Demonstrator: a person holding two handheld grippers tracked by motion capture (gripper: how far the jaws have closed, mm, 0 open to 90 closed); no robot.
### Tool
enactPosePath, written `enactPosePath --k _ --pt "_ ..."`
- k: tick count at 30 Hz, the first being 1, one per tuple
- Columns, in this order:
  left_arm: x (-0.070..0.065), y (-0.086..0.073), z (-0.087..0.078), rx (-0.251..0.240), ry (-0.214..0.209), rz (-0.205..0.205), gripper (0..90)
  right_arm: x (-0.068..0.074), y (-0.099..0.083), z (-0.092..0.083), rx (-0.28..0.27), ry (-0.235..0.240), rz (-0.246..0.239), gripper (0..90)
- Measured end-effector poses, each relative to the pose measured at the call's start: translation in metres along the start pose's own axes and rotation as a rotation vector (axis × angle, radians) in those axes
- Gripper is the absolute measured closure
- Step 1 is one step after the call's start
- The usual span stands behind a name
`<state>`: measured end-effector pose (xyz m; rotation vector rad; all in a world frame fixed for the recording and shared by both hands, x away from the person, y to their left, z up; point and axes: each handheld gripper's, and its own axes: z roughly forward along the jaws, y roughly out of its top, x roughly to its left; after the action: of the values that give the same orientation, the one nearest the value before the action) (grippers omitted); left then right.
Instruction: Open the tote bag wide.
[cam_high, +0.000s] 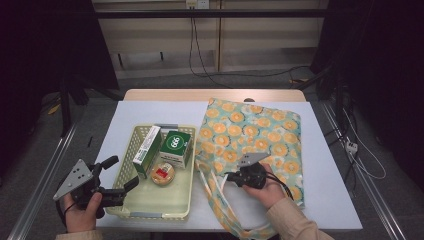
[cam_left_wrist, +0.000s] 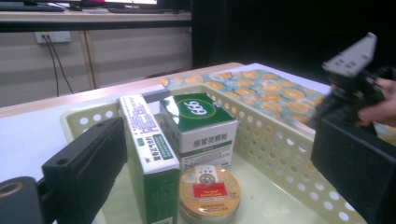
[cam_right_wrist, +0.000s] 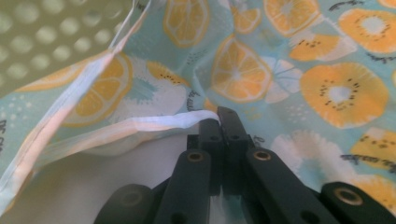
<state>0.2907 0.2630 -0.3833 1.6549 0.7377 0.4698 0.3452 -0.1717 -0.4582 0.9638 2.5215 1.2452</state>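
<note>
**Right hand-held gripper pinches the edge of the fruit-print bag**

Nearest to the person, the left hand-held gripper (cam_high: 121, 173) is at the front left corner of the basket (cam_high: 186, 200), and its jaws are spread wide with nothing between them. The right hand-held gripper (cam_right_wrist: 219, 116) lies low on the desk (cam_high: 330, 195), and its jaws are pressed together on the white-lined edge of the bag (cam_right_wrist: 154, 123) at the opening. The bag (cam_high: 265, 135) lies flat on the right half of the desk, just beside the basket, with its opening and straps toward the person. Inside the basket, a round tin (cam_high: 162, 173) lies in front. Behind it stand a tall green and white box (cam_high: 147, 151) and a green box (cam_high: 177, 146), touching each other.
</note>
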Motion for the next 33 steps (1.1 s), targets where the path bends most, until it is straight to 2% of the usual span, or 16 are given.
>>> enactPosePath --k 8,11,12,13,15,19,21,25,26,27,28,29,30,31,32,33 --pt "0.000 -0.001 0.003 0.013 -0.008 0.010 3.6 -0.033 0.022 0.012 -0.011 -0.089 0.044 90.0" --pt "0.001 -0.001 0.002 0.015 -0.003 0.008 3.6 -0.053 0.032 0.015 -0.021 -0.123 0.091 90.0" --pt "0.001 -0.001 0.002 0.013 -0.003 0.008 3.6 -0.053 0.032 0.015 -0.021 -0.123 0.091 90.0" --pt "0.002 -0.001 0.001 0.015 -0.005 0.009 3.6 -0.061 0.035 0.014 -0.024 -0.154 0.107 90.0" --pt "0.003 -0.002 0.001 0.015 -0.002 0.007 3.6 -0.068 0.036 0.014 0.011 -0.201 0.078 90.0" --pt "0.003 -0.002 0.000 0.014 0.004 0.002 3.6 -0.083 0.033 0.011 -0.018 -0.232 0.162 90.0" --pt "0.002 -0.001 0.000 0.010 -0.001 0.004 3.6 -0.088 0.033 0.011 -0.021 -0.242 0.163 90.0" --pt "0.001 -0.001 0.002 0.015 -0.005 0.008 3.6 -0.082 0.036 0.013 -0.046 -0.167 0.145 90.0" --pt "0.001 -0.001 0.002 0.015 -0.005 0.008 3.6 -0.082 0.036 0.013 -0.046 -0.167 0.145 90.0" --pt "0.000 -0.001 0.003 0.015 -0.006 0.006 3.6 -0.068 0.040 0.015 -0.031 -0.136 0.096 88.8" --pt "0.000 -0.002 0.003 0.016 -0.008 0.006 3.6 -0.063 0.042 0.016 -0.026 -0.122 0.083 83.4" --pt "0.000 -0.002 0.003 0.015 -0.010 0.004 3.6 -0.057 0.042 0.017 -0.024 -0.107 0.089 72.0" --pt "0.000 -0.002 0.003 0.017 -0.010 0.005 3.6 -0.057 0.042 0.017 -0.024 -0.107 0.089 72.0" --pt "-0.001 -0.001 0.003 0.014 -0.010 0.011 3.6 -0.047 0.043 0.016 -0.005 -0.092 0.059 57.7" --pt "-0.001 -0.001 0.003 0.014 -0.010 0.011 3.6 -0.047 0.043 0.016 -0.005 -0.092 0.059 57.7" --pt "-0.001 -0.001 0.002 0.014 -0.009 0.011 3.6 -0.037 0.042 0.010 0.027 -0.085 0.005 48.3"
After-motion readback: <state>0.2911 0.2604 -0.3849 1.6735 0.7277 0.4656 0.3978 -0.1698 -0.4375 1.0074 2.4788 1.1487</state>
